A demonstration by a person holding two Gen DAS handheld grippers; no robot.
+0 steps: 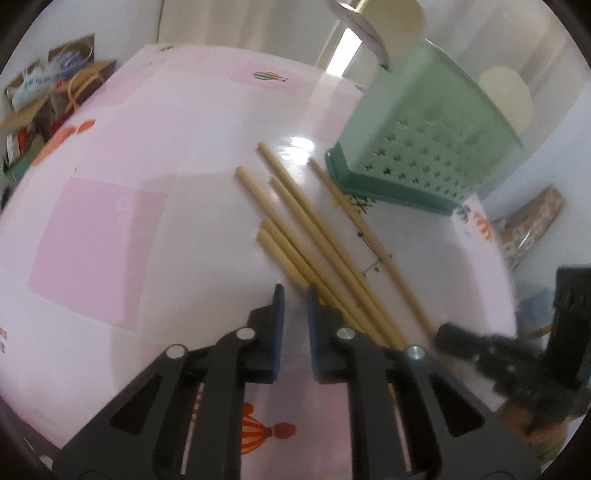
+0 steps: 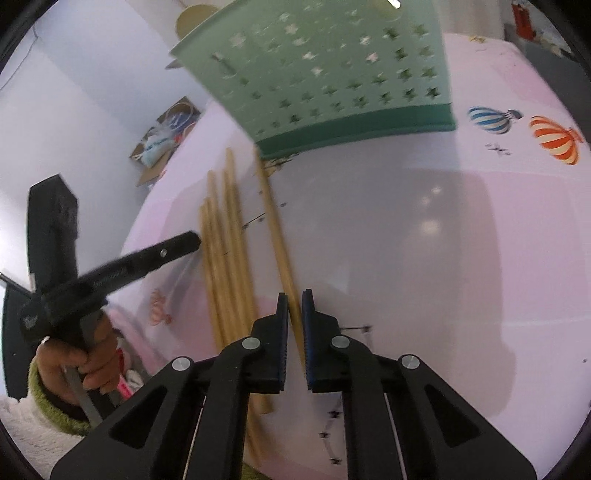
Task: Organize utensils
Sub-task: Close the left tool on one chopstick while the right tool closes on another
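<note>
Several bamboo chopsticks [image 1: 317, 240] lie side by side on the pink tablecloth [image 1: 147, 155], in front of a green perforated utensil basket [image 1: 428, 147]. My left gripper [image 1: 295, 299] is slightly open and empty, its tips just left of the chopsticks' near ends. In the right wrist view, my right gripper [image 2: 294, 306] is shut on a single chopstick [image 2: 275, 221] that runs away toward the basket [image 2: 332, 74]. The other chopsticks [image 2: 225, 251] lie to its left. The left gripper [image 2: 110, 273] and the hand holding it show at the left.
Cardboard boxes and paper bags [image 1: 55, 92] stand beyond the table's far left edge. A spoon and round utensils [image 1: 369, 22] rise from the basket. Balloon prints [image 2: 554, 140] mark the tablecloth [image 2: 424, 240]. The right gripper [image 1: 498, 354] shows at the left view's lower right.
</note>
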